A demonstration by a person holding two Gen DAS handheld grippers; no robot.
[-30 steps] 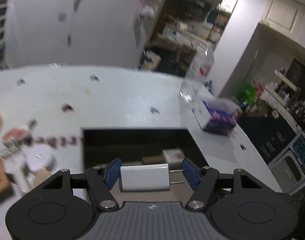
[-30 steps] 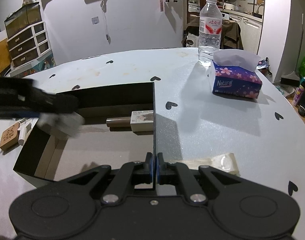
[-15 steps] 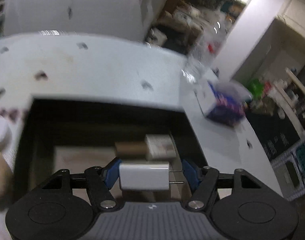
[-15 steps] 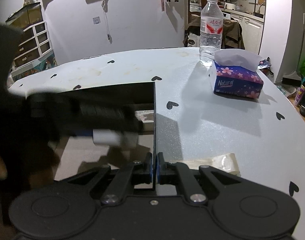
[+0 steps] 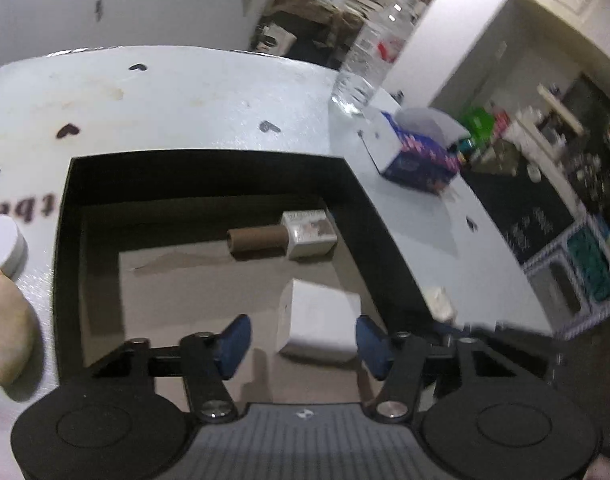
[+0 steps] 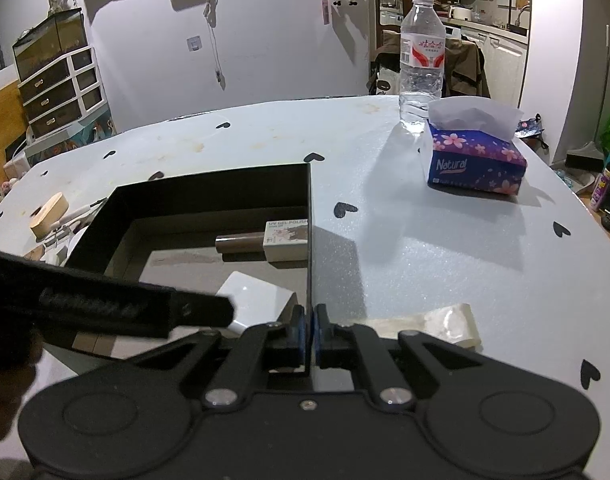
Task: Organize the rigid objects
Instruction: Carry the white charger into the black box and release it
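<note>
The left gripper (image 5: 303,338), jaws just closed a bit yet apart w/ nothing pinched, was best lifted straight up off the white charger (image 5: 317,328) lying loose btwn its pads in the black box (image 5: 209,176), near-right corner, w/ the box's right wall clamped in the right gripper (image 6: 311,334).

The left wrist view looks steeply down from close above the black box (image 5: 209,176), facing the far right kitchen. The right wrist view sits low at the box's near right wall, facing the far wall across the surface (image 6: 445,248). Both share the box interior, water bottle (image 6: 421,60) and tissue pack (image 6: 477,164).
</note>
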